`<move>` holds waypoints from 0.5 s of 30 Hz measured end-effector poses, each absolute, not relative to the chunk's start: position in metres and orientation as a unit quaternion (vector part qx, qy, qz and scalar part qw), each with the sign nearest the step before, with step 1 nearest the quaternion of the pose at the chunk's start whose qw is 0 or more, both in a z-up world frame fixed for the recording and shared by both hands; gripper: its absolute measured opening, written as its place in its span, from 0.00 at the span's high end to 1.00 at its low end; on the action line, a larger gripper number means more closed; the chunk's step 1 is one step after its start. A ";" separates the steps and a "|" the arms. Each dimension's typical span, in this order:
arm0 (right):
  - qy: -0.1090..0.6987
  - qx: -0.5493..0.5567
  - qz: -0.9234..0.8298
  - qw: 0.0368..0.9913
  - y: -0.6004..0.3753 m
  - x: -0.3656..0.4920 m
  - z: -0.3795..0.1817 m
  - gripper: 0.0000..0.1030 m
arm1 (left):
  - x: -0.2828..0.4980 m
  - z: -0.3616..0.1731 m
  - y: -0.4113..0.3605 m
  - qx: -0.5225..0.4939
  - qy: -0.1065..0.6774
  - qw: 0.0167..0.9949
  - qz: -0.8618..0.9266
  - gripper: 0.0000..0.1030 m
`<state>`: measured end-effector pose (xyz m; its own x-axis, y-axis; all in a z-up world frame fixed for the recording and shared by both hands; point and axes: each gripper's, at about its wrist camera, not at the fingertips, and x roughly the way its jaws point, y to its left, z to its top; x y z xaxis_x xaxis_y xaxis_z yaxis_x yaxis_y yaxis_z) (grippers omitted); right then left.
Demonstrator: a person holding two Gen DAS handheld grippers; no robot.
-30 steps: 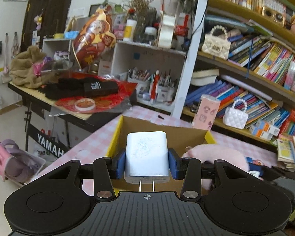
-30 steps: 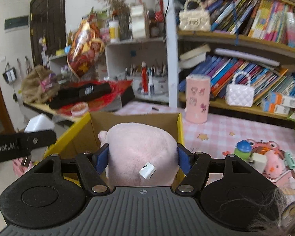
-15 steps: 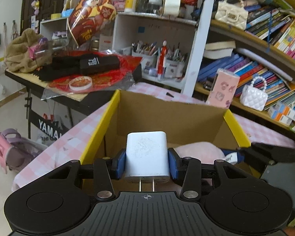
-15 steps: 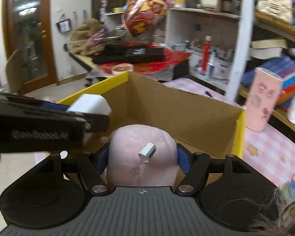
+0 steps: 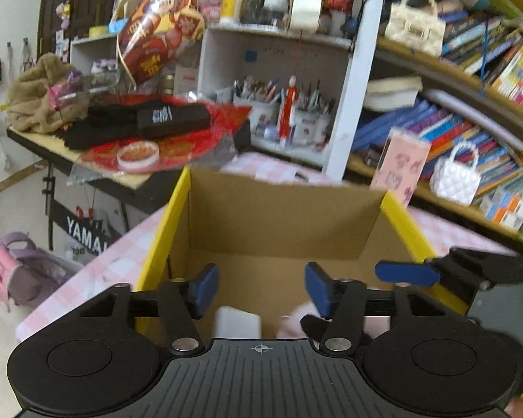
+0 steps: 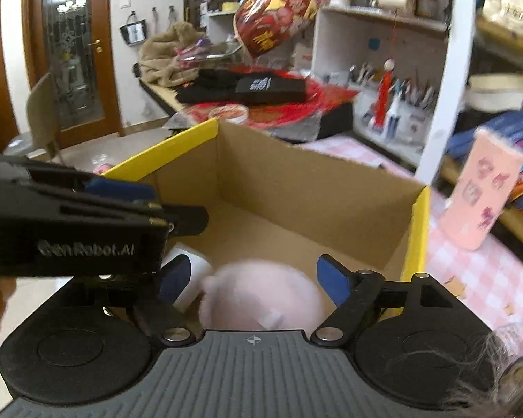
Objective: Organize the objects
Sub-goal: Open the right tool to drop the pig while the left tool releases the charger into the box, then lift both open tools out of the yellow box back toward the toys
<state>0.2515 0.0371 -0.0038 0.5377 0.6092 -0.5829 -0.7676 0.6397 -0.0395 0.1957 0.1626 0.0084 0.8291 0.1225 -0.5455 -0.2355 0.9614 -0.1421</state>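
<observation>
Even indoor light fills both wrist views, bright enough to read colours, with no hard shadows. Fisheye distortion bends the bookshelves (image 5: 477,80) and the door (image 6: 69,52) near the frame edges. Motion blur smears the pink plush toy (image 6: 261,296) and the white charger (image 5: 239,322) inside the cardboard box (image 5: 282,219). Daylight glows through the door's glass panel, and the pale floor (image 6: 97,153) below it shows a soft sheen. The frame corners fall dark.

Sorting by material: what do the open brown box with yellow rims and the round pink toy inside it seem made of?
Open brown box: likely corrugated cardboard, matte brown walls, yellow-faced rims. Round pink toy: apparently plush fabric, fuzzy outline, though blurred.
</observation>
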 end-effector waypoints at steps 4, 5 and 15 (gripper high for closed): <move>0.240 -0.128 0.381 0.884 0.029 0.242 0.012 0.23 | 0.180 0.027 0.160 -0.102 0.239 0.961 0.091 0.37; 0.232 -0.119 0.371 0.891 0.025 0.239 0.017 0.22 | 0.175 0.031 0.160 -0.100 0.232 0.963 0.090 0.37; 0.233 -0.055 0.274 0.931 -0.008 0.191 0.033 0.22 | 0.114 0.038 0.160 -0.099 0.208 0.967 0.111 0.23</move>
